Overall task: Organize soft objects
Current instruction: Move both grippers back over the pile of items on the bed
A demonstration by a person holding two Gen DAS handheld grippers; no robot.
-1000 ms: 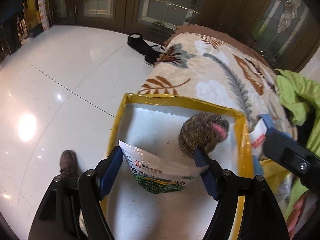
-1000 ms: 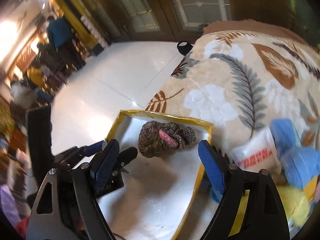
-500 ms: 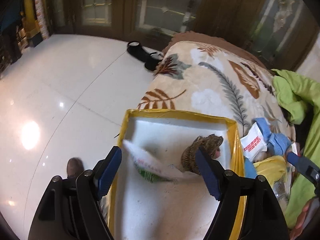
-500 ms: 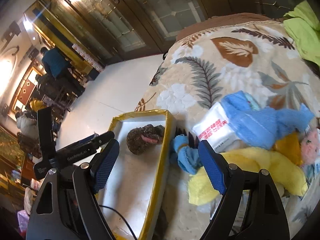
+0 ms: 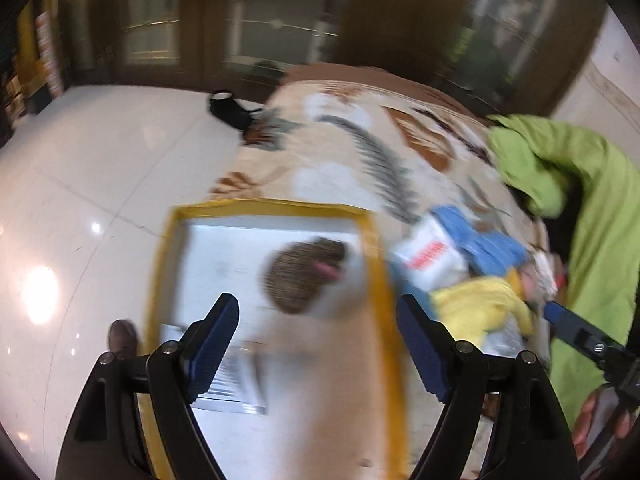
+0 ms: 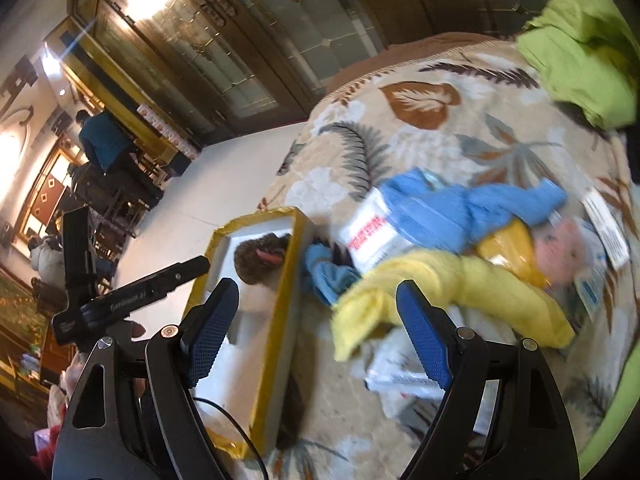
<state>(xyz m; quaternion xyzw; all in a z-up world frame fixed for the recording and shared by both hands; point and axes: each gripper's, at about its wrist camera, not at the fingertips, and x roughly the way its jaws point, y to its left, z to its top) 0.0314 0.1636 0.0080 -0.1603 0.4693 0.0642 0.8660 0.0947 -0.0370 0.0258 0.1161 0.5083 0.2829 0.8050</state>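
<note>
Left and right wrist views, box at the edge of the patterned blanket [image 6: 400, 80]. The left gripper [image 5: 320, 344] has let go of the printed packet [image 5: 224, 372], which a second ago hung between its pads and now lies flat on the floor of the yellow-rimmed box [image 5: 368, 248], beneath the left pad; the jaws are spread and opening further, with nothing between them. The brown knitted hat [image 5: 304, 276] lies farther in, toward the box's far end. One more item thus appears to be stowed (the left view is motion-blurred, so the packet's exact lie is uncertain). The right gripper [image 6: 316, 316], jaws spread and empty, has swung away from the box toward the unsorted pile just beside it: a yellow cloth [image 6: 440, 292] sits directly ahead of its fingertips, a blue cloth [image 6: 460, 208] and a white red-lettered packet [image 6: 368, 232] beyond, none yet touched.
</note>
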